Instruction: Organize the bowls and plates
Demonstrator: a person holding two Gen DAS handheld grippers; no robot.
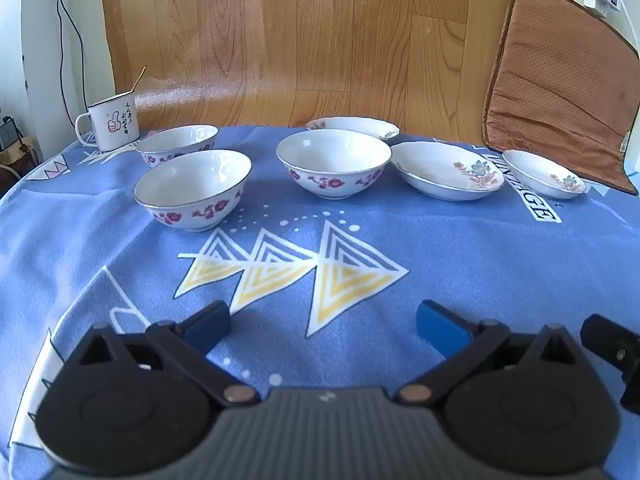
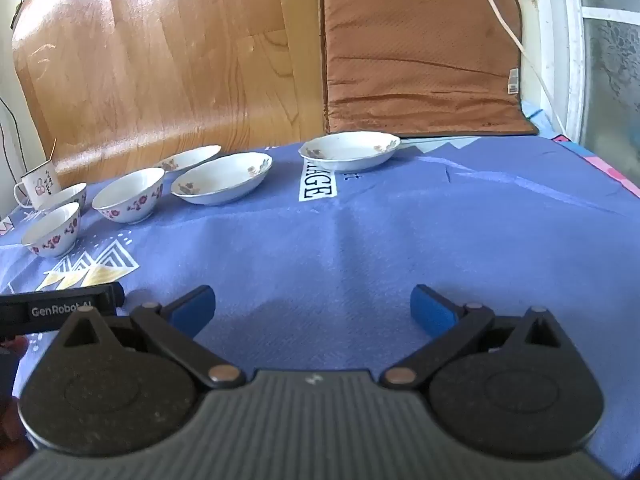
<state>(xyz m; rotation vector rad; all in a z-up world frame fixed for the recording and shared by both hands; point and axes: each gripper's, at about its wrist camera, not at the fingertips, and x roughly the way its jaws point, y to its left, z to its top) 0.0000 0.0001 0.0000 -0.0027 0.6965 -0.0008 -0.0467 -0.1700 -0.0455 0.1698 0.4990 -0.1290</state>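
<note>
Blue printed cloth [image 1: 360, 240] covers the table, a wood-grain board [image 1: 280, 32] leaning behind its far edge, a brown seat cushion [image 2: 420, 60] propped at the far right corner. Both look parked out of the way, leaving the cloth as work surface.

Crockery sits in a loose row along the far edge, nothing stacked yet, so by my reading the task has barely begun. Three plates are on the right part of the row: the biggest-looking plate [image 1: 448, 170] right of centre, a scalloped plate [image 1: 354, 126] behind it at the far edge, a smaller plate [image 1: 544, 174] nearest the cushion. Three red-flower bowls are on the left part: centre bowl [image 1: 334, 164], near-left bowl [image 1: 192, 188], rear-left bowl [image 1: 176, 144] just behind that. Like already sits near like, so nesting each group looks the obvious plan.

Enamel mug [image 1: 112, 124] stands at the far left corner with a thin stick in it; it is not part of the job.

Left gripper [image 1: 322, 326] hovers over the near edge, fingers spread wide, nothing between them, aimed toward the bowls. Right gripper [image 2: 312, 308] is likewise released and empty over bare cloth, facing the plates. Each is well apart from any dish.
</note>
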